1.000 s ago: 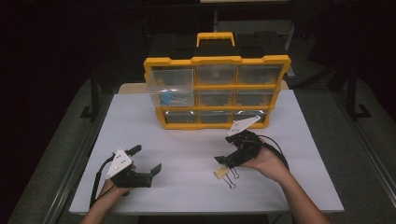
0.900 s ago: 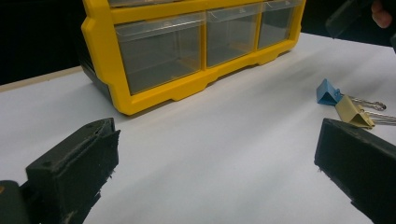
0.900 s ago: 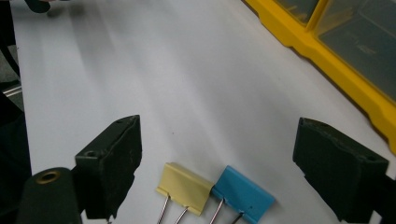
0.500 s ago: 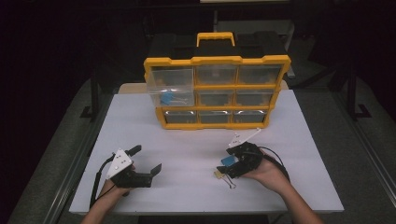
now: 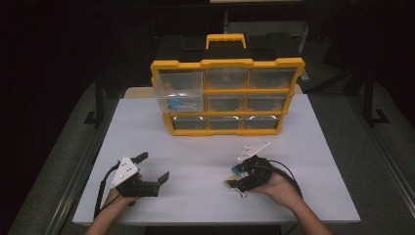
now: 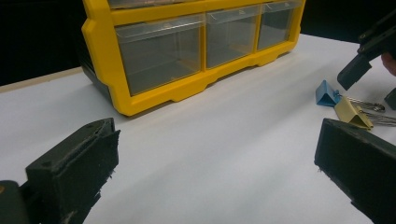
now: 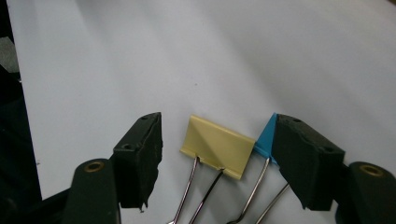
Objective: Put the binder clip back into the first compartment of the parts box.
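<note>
A yellow binder clip (image 7: 217, 144) and a blue binder clip (image 7: 264, 142) lie side by side on the white table (image 5: 205, 156). My right gripper (image 7: 217, 128) is low over them with its jaws just having been closing. The yellow clip sits between the jaws with gaps on both sides, and the blue one is half hidden behind the right jaw. From above, the right gripper (image 5: 237, 177) is at the front right and the yellow clip (image 5: 230, 184) pokes out beside it. My left gripper (image 5: 152, 167) rests open at the front left with nothing in it.
A yellow organiser (image 5: 227, 63) with clear drawers stands at the back of the table; its upper left drawer (image 5: 178, 93) is pulled out and holds blue items. In the left gripper view the organiser (image 6: 140, 98) is close ahead and both clips (image 6: 352, 114) lie to the right.
The right hand has sunk onto the table over the two clips and its jaws have narrowed. The left hand has stayed put.
</note>
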`<action>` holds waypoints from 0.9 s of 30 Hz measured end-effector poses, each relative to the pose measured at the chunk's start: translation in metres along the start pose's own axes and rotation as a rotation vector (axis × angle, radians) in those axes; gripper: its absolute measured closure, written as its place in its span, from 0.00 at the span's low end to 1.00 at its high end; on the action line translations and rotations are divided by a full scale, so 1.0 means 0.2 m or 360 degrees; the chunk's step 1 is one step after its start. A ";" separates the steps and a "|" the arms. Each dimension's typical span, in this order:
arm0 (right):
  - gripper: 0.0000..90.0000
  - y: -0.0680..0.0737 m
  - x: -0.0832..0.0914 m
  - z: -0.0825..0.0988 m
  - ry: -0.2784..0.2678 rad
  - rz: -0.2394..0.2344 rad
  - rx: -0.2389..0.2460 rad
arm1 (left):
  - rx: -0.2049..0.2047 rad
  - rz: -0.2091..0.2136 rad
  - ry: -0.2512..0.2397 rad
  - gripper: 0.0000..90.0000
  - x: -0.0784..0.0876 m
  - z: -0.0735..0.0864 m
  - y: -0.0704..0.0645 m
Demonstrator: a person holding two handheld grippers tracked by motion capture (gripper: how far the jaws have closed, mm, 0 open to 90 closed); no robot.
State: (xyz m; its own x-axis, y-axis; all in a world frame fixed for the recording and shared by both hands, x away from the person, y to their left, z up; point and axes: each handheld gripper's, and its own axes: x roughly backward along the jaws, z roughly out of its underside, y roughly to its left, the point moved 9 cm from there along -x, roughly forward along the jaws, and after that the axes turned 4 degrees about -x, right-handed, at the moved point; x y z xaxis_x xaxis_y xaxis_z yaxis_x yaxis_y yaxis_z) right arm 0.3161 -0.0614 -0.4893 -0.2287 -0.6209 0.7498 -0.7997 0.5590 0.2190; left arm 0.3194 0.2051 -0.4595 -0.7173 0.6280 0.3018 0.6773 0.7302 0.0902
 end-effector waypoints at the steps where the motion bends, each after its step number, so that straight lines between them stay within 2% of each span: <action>1: 0.37 0.00 -0.01 0.01 0.0011 0.0005 -0.0001 | -0.0010 0.0003 -0.0002 0.00 0.00 0.00 0.00; 7: 0.41 0.00 -0.03 0.02 0.0047 0.0010 0.0033 | -0.0006 0.0014 -0.0002 0.00 -0.01 0.00 -0.01; 10: 0.41 0.02 -0.04 0.02 0.0058 -0.0004 0.0013 | 0.0002 0.0014 -0.0001 0.00 -0.01 0.00 -0.01; 13: 0.42 0.01 -0.05 0.03 0.0063 0.0006 0.0030 | 0.0004 0.0017 -0.0005 0.00 -0.01 0.00 -0.01; 14: 0.43 0.01 -0.05 0.02 0.0060 -0.0005 0.0015 | -0.0006 0.0020 -0.0008 0.00 -0.01 0.00 -0.01; 17: 0.43 0.01 -0.06 0.02 0.0059 0.0001 0.0040 | -0.0021 0.0024 0.0002 0.00 -0.01 0.00 -0.01; 18: 0.43 0.02 -0.06 0.02 0.0062 -0.0016 0.0024 | -0.0026 0.0026 0.0004 0.00 -0.01 0.00 -0.01; 21: 0.43 0.03 -0.07 0.02 0.0068 -0.0023 0.0031 | -0.0027 0.0028 0.0003 0.00 -0.01 0.00 -0.01; 22: 0.44 0.02 -0.08 0.02 0.0071 -0.0010 0.0057 | -0.0028 0.0028 0.0002 0.00 -0.01 0.00 -0.01; 27: 0.44 0.05 -0.09 0.02 0.0081 -0.0029 0.0055 | -0.0011 0.0029 -0.0001 0.00 -0.01 0.00 -0.01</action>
State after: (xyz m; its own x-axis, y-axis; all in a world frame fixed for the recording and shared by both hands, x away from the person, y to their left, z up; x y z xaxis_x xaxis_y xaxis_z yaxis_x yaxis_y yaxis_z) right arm 0.3101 -0.0464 -0.5037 -0.1860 -0.6017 0.7768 -0.8223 0.5281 0.2122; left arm 0.3189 0.2018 -0.4613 -0.7050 0.6413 0.3030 0.6913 0.7168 0.0914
